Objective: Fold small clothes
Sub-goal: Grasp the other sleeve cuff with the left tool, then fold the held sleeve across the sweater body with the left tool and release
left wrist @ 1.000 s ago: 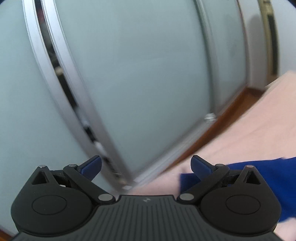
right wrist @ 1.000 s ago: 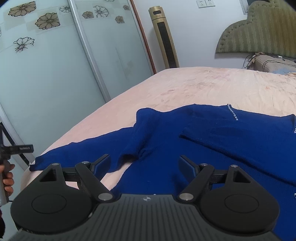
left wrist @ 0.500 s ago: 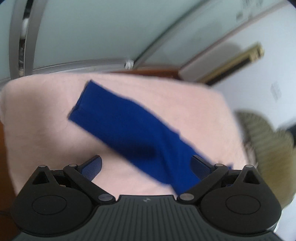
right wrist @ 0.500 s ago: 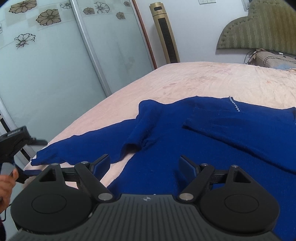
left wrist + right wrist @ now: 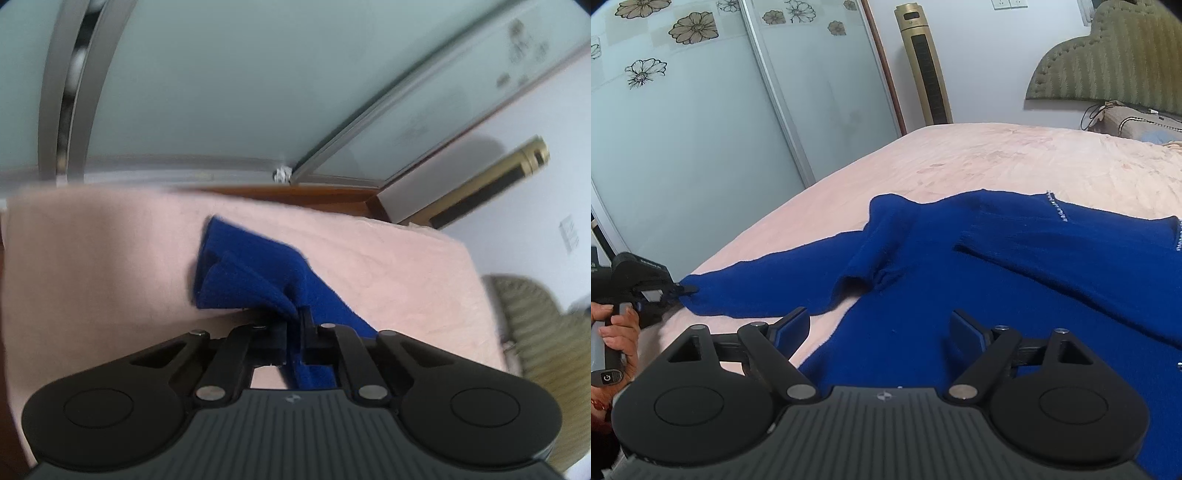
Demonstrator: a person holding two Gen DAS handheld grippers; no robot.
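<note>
While L tongs [image 5: 294,325] pinch sweater sleeve [image 5: 251,273], no legible writing.

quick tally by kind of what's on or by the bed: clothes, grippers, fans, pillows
sweater: 1
grippers: 2, left gripper shut on the sleeve, right gripper open
tower fan: 1
pillow: 1
total: 5

Your matte black ribbed right gripper [image 5: 879,325] has round silver pivot screws, blue finger pads [image 5: 964,326] and a small pale logo. Left of it, your hand [image 5: 617,328] wraps a grey handle.
</note>
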